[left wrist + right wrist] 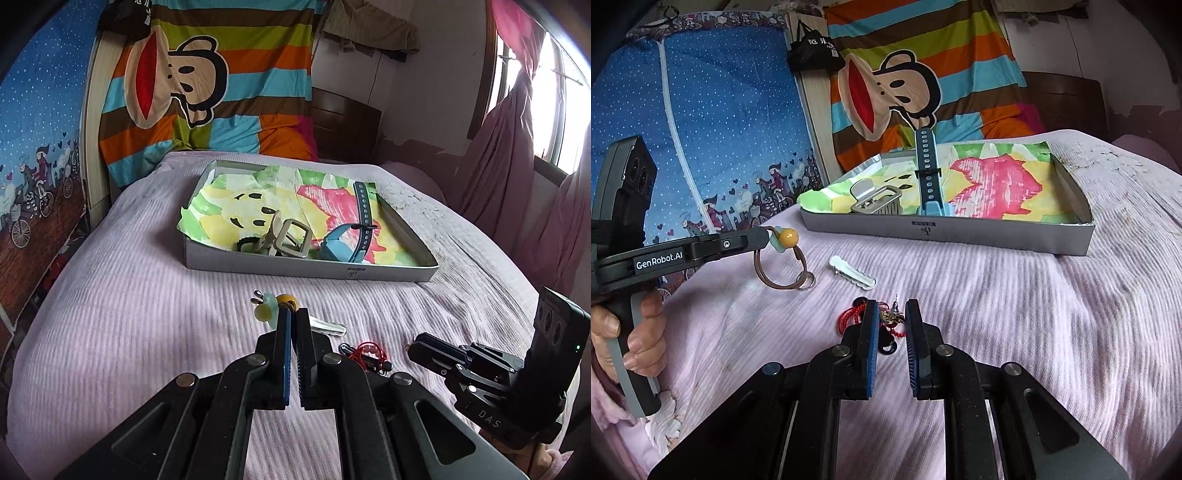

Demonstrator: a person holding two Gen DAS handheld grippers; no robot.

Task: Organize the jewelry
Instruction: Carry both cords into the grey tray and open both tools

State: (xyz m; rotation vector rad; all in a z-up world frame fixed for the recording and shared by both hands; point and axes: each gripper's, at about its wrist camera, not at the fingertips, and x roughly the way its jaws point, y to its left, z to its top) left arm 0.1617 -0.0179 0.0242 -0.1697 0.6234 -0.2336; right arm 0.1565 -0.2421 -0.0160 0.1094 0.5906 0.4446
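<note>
Left claw (292, 314) pinched tight on a hair tie (783, 258) with yellow bead and pale green charm, lifted off the bed (147, 295); its brown loop hangs below the tips in the right wrist view; right claw (891, 314) part open, fingers either side of a small gold earring (892, 316), whether they grip it I cannot tell; red cord bracelet (849, 315) lies on the bed beneath; white hair clip (852, 276) flat on the bed just beyond; box (960, 232) further back, lined with painted paper, holding a blue watch (929, 177) and a grey buckle (875, 201).
</note>
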